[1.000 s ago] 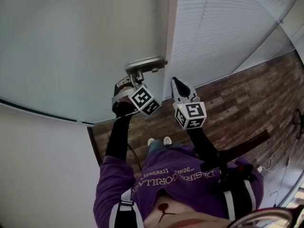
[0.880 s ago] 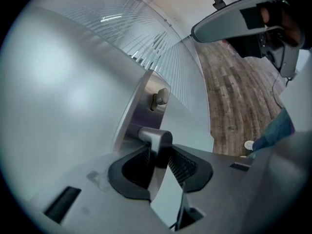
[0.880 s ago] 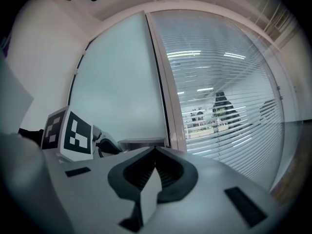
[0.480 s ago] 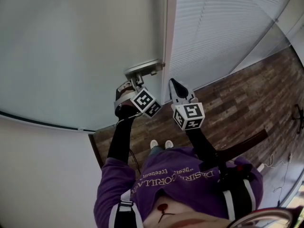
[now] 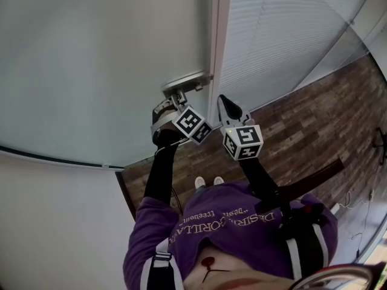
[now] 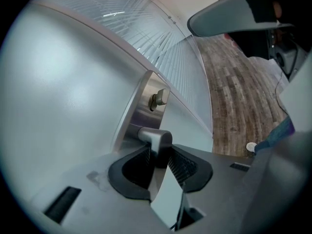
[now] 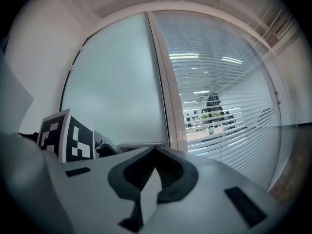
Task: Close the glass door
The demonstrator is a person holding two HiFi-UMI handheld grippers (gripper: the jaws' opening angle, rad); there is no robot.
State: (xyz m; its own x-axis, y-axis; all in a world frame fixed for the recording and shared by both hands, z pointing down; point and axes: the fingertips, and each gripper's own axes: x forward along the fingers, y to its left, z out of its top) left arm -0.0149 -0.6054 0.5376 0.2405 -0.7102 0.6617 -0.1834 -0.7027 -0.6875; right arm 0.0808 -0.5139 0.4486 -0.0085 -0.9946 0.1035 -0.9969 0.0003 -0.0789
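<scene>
Frosted glass door (image 5: 109, 53) almost flush with frame (image 5: 217, 41); left gripper (image 5: 176, 97) clamped on metal handle (image 5: 187, 81), right gripper (image 5: 224, 103) closed, empty; latching seemingly left.

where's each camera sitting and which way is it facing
Head view: on the person's head, facing steeply down at the glass door and its handle; both arms, purple top, left gripper and right gripper show.
Left gripper view: on the left gripper, looking along its jaws, which clamp the handle.
Right gripper view: on the right gripper, facing door and blinds; its shut jaws and the left gripper's marker cube show.
Shared: all three see the door.
</scene>
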